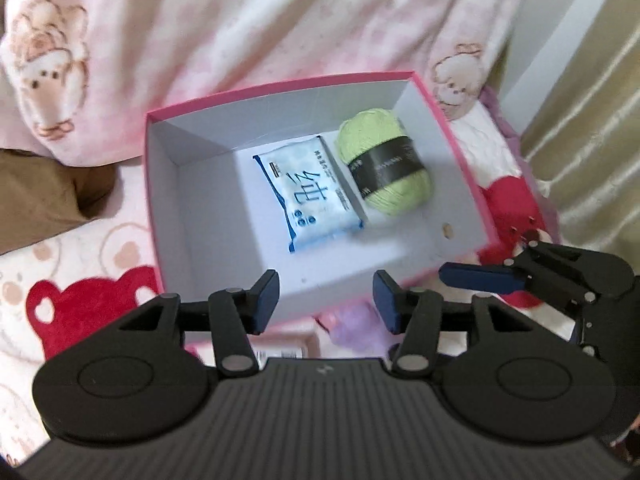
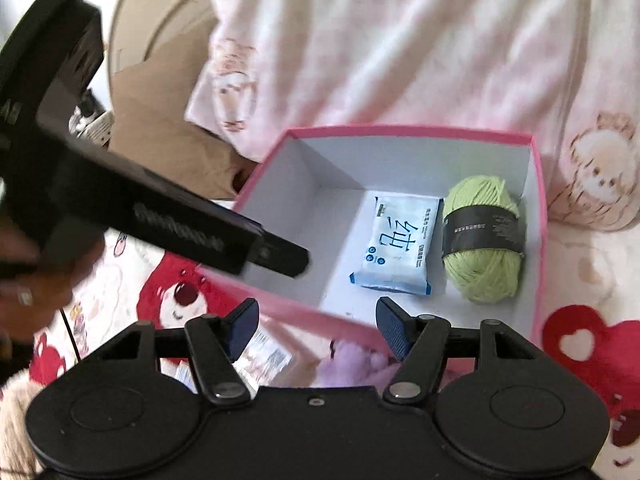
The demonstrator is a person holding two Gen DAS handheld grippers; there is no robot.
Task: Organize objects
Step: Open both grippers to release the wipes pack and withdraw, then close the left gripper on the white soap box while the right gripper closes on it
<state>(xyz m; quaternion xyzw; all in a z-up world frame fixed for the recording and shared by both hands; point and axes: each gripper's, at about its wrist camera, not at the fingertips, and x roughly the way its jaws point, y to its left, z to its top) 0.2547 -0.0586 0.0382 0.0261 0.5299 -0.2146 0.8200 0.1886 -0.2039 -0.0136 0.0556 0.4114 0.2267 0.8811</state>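
Observation:
A pink box [image 1: 280, 88] with a white inside stands open on the bed. A white-and-blue tissue pack [image 1: 306, 192] lies flat on its floor, and a green yarn ball [image 1: 384, 166] with a black band lies beside it. My left gripper [image 1: 326, 300] hovers over the box's near edge, open and empty. One of the right gripper's fingers [image 1: 476, 278] shows at the right. In the right wrist view, my right gripper [image 2: 319, 322] is open and empty above the near rim of the box [image 2: 400, 130], with the pack [image 2: 400, 248] and yarn [image 2: 482, 236] beyond it.
A purple plush thing [image 2: 352, 364] and a labelled packet [image 2: 264, 356] lie on the bedding just outside the box's near side. A pink bear-print blanket [image 1: 240, 20] is heaped behind the box. A brown pillow [image 1: 40, 188] lies left, and a curtain [image 1: 592, 120] hangs right.

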